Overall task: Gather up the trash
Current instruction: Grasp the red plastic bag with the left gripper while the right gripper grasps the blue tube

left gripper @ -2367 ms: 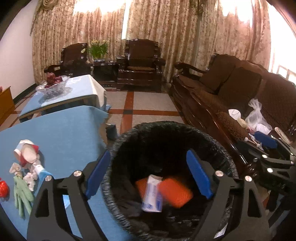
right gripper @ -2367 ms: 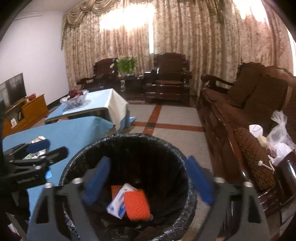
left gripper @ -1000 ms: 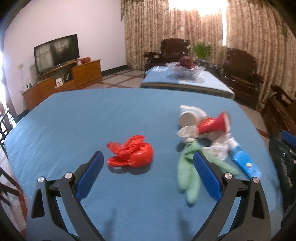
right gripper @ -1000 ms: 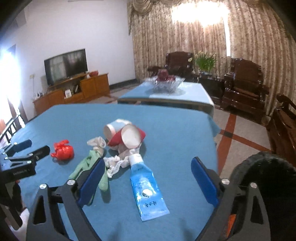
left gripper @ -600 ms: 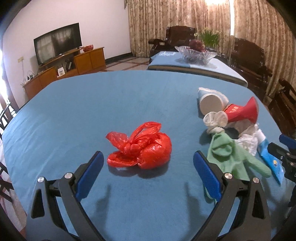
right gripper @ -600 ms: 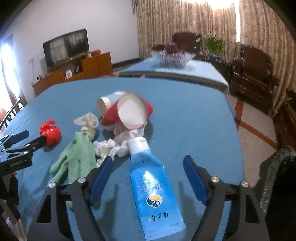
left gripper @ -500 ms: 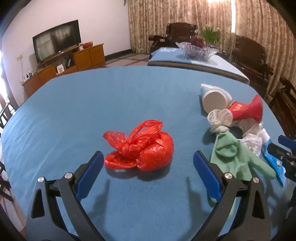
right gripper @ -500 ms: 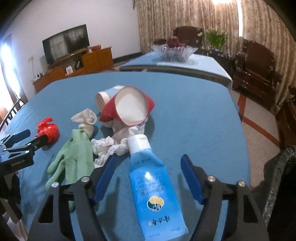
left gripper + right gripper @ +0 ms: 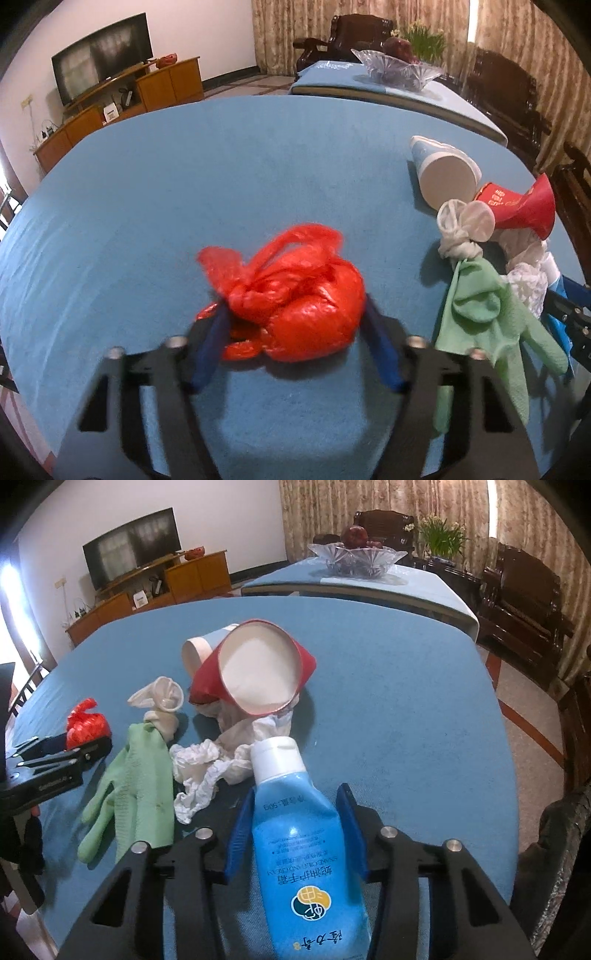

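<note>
Two grasps are in hand on the blue table (image 9: 147,192): the left gripper (image 9: 291,343) is pinching the red plastic bag (image 9: 291,291), and the right gripper (image 9: 295,830) is clamping the blue tube (image 9: 299,834). Next, both probably need lifting toward the bin.

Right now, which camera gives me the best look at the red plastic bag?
The left wrist view. The red plastic bag fills the centre there, knotted and crumpled, with the left gripper closing around its sides. In the right wrist view the bag is only a small red lump at the far left, partly hidden behind the left gripper.
</note>
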`<state>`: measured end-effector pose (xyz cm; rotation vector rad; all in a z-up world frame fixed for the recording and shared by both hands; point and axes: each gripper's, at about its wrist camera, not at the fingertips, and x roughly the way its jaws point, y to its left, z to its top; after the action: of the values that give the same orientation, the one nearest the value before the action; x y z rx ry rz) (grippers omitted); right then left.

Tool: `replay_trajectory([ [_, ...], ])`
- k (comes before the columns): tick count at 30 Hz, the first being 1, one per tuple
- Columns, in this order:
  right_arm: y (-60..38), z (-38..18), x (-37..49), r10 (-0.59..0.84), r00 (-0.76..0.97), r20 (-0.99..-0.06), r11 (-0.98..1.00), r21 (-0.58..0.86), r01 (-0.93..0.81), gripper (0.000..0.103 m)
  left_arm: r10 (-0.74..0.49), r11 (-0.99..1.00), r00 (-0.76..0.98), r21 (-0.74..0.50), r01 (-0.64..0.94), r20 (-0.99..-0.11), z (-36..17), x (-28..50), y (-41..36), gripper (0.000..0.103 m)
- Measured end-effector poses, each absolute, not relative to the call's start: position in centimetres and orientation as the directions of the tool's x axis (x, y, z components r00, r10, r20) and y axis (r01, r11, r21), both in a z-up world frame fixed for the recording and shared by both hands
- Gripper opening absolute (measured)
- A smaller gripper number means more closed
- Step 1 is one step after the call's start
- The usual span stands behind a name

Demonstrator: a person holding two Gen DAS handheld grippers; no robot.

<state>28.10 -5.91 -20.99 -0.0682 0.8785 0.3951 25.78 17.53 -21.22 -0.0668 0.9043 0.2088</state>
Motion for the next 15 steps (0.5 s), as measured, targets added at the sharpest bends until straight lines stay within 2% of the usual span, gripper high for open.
replay_trajectory([
  [5,-6.2,-20.1,27.0,0.322,0.585,-0.744,0.924,0.110,-0.367,0.045,0.157,0.980,0.626,0.041,-0.196,-0.764,-20.6,25.1,16.8,0.047],
  [15,-8.5,-17.9,25.7,0.349,0.601,-0.719,0.924,0.158,-0.348,0.045,0.112,0.990,0.692,0.018,-0.142,-0.714,-17.1,22.4,13.0,0.045],
])
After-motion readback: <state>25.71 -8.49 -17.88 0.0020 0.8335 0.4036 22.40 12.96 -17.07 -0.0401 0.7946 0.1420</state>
